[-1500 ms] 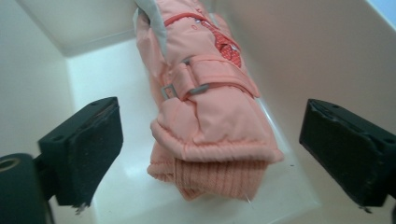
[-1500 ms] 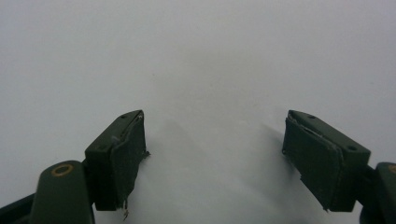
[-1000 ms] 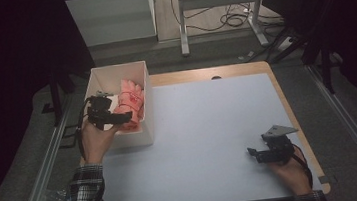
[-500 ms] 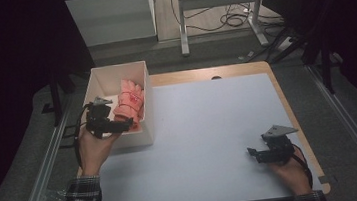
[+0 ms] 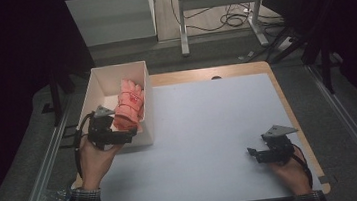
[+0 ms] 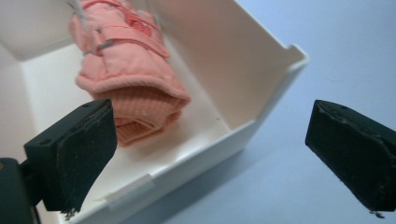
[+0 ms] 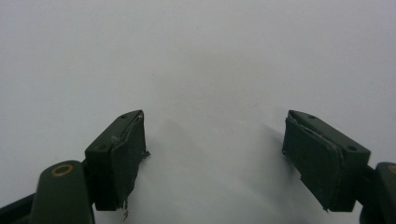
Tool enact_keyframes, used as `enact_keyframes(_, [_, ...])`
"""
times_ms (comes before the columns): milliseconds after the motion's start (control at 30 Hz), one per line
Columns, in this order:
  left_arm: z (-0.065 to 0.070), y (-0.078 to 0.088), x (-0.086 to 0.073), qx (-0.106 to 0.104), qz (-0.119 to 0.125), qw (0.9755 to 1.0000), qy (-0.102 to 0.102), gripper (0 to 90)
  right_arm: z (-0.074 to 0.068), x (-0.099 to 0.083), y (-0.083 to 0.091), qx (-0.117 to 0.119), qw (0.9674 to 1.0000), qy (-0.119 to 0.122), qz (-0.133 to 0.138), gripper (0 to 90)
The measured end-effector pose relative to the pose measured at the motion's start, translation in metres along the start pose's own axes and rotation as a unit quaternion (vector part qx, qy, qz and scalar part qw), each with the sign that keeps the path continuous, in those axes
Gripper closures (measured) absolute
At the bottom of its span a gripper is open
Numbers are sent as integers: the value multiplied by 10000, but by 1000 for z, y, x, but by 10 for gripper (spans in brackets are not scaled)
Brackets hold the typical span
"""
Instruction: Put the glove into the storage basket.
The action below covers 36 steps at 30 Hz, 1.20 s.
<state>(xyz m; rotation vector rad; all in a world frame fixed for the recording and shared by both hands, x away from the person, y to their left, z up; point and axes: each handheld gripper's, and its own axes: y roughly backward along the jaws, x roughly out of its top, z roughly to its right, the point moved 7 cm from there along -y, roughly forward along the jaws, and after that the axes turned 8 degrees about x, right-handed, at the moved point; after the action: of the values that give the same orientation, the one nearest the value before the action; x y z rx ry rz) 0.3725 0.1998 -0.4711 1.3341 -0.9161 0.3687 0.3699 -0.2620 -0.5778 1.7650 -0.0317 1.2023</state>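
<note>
The rolled pink quilted garment (image 6: 128,88) lies inside the white rectangular box (image 6: 261,88) at the table's far left. The left gripper (image 6: 210,154), jaws wide, straddles the near box wall and could snag or shove it. The right gripper (image 5: 258,153) rests wide, near right.

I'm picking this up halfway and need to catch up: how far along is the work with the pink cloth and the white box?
The rolled pink cloth already lies inside the white box, against its wall. The left gripper hangs open at the box's near rim, holding nothing; the right gripper rests open over the bare table. What is left is probably only drawing the left gripper clear, since no other item lies on the table.
</note>
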Motion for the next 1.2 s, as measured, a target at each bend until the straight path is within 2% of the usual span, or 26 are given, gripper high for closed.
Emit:
enact_keyframes(267, [17,6,-10,-85,71,9998,-156,27,0,0,0,0,10000,-1,2,219])
enact_keyframes(533, [39,5,-23,-361,173,9990,-219,27,0,0,0,-3,10000,-4,4,219])
enact_keyframes(700, [48,2,-30,-498,196,9983,-233,27,0,0,0,-4,10000,-3,4,219])
enact_keyframes(767, [56,-1,-35,-637,211,9974,-264,27,0,0,0,-4,10000,2,5,219])
enact_keyframes(1200, [81,-21,-64,-907,92,9953,-327,25,0,0,0,-4,10000,1,6,219])
